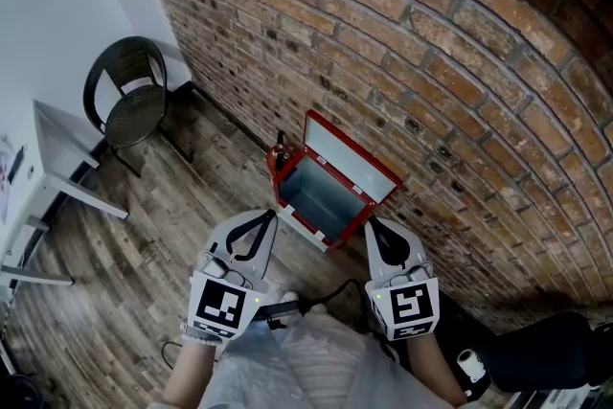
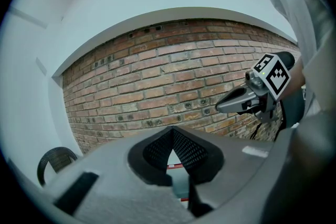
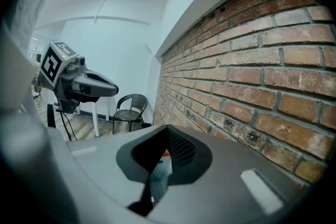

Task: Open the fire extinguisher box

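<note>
The red fire extinguisher box point(image 1: 287, 190) stands on the wooden floor against the brick wall. Its lid point(image 1: 350, 155) is swung up and leans back on the bricks, and the grey inside point(image 1: 318, 195) shows. A small red part point(image 1: 278, 156) sticks up at the box's left corner. My left gripper point(image 1: 259, 223) and right gripper point(image 1: 375, 227) hover just in front of the box, apart from it, both shut with nothing between the jaws. Through the closed jaws, a strip of the box's red rim point(image 2: 175, 166) shows in the left gripper view. The right gripper view shows a sliver of the box point(image 3: 164, 157).
A black chair point(image 1: 134, 96) stands at the back left by the wall. A white table point(image 1: 57, 170) is at the left edge. A dark bulky object point(image 1: 546, 352) and a small white item point(image 1: 469, 365) lie at the lower right. A black cable runs by my body.
</note>
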`<state>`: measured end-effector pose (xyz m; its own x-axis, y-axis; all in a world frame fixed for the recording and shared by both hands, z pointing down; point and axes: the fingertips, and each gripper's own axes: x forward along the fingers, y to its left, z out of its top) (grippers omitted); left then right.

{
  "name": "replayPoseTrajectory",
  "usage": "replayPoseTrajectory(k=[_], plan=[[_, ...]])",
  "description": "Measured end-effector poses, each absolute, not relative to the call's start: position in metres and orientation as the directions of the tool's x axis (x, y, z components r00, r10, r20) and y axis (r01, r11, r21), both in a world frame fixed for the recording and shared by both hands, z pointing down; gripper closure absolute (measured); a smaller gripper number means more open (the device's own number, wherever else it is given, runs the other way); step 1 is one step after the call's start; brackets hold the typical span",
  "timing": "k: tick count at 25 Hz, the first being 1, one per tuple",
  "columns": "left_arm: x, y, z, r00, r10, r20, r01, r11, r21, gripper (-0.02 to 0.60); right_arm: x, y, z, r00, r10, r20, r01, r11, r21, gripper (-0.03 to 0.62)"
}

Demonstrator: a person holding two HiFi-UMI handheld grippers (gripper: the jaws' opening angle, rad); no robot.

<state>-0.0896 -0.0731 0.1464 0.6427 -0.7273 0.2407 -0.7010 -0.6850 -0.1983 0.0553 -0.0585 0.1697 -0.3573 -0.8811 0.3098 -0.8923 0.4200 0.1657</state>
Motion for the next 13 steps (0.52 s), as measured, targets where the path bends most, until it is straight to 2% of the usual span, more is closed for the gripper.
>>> replayPoseTrajectory(k=[13], plan=[[-0.0981, -0.0775, 0.1495, 0.627, -0.742, 0.237, -0.719, -0.668, -0.192, 0.581, 0.0497, -0.0619, 0.1753, -0.362, -0.872, 0.33, -0.883, 0.434, 0.18, 0.583]])
